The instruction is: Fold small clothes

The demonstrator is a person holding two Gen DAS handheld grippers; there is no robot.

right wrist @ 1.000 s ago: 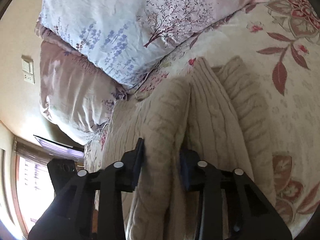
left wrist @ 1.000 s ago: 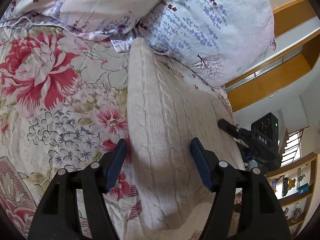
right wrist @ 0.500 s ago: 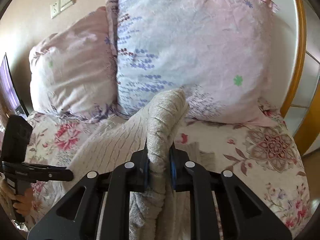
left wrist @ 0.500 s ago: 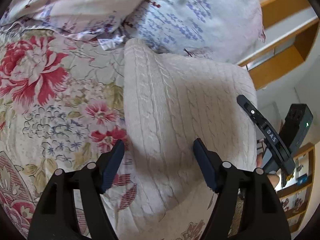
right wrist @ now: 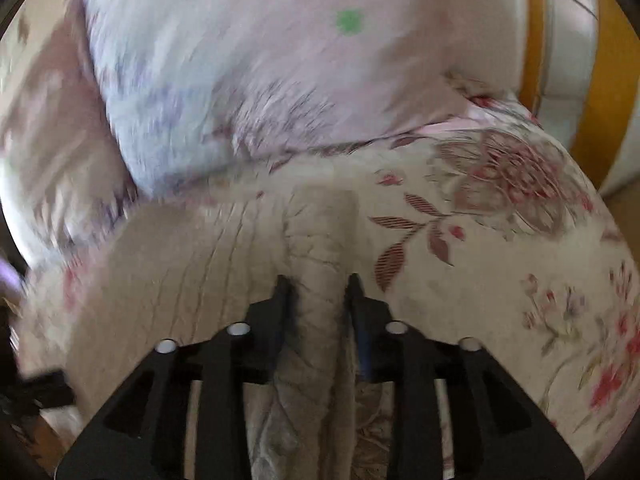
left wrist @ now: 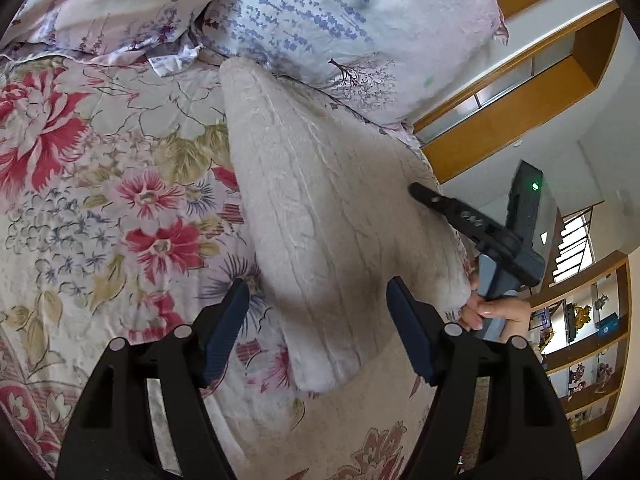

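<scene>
A cream cable-knit sweater lies on the floral bedspread, its far end touching the pillows. My left gripper is open, its jaws wide apart above the near end of the sweater, holding nothing. My right gripper is shut on a bunched fold of the sweater, low over the bed. It also shows in the left wrist view at the sweater's right edge, with the hand that holds it. The right wrist view is blurred by motion.
Two floral pillows stand at the head of the bed, also in the right wrist view. A wooden headboard frame and shelves are to the right. The bed's right edge drops off beyond the bedspread.
My right gripper has carried the held fold down from its raised position, and the sweater now lies lower and flatter. My left gripper stays open and has shifted only slightly.
</scene>
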